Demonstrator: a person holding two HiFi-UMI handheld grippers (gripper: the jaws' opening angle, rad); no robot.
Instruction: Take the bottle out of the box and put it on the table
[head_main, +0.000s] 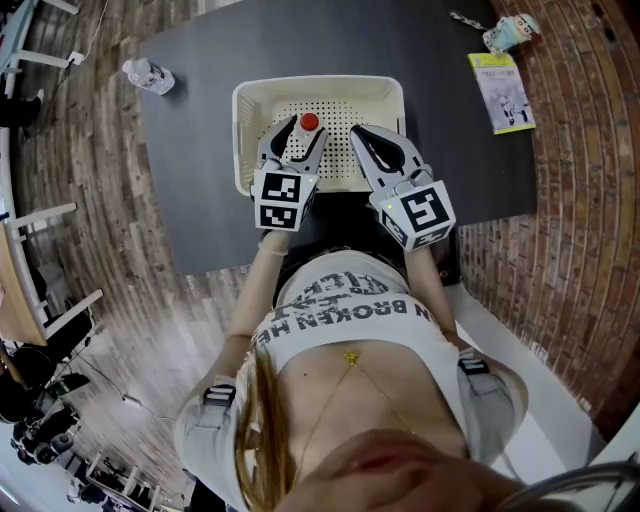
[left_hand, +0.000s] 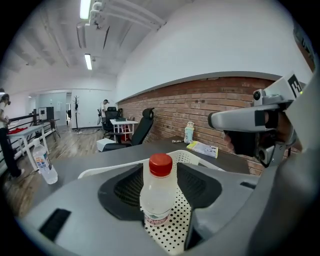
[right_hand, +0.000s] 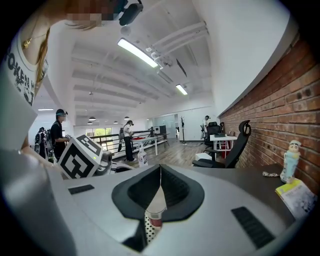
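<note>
Dark bench (head_main: 200, 60) bearing a cream box (head_main: 248, 100); inside, upright, the bottle (head_main: 309, 123), straddled by left tongs (head_main: 300, 136) spread wide, likely lined up to grab. Alongside, right tongs (head_main: 362, 135) clenched, empty, idle.

The dark table (head_main: 200, 150) in front of me carries a cream perforated box (head_main: 243, 130) near my edge. A clear bottle (head_main: 148, 75) stands at its far left corner. A yellow leaflet (head_main: 500, 92) lies far right, with a small pale container (head_main: 510, 32) just beyond it.
</note>
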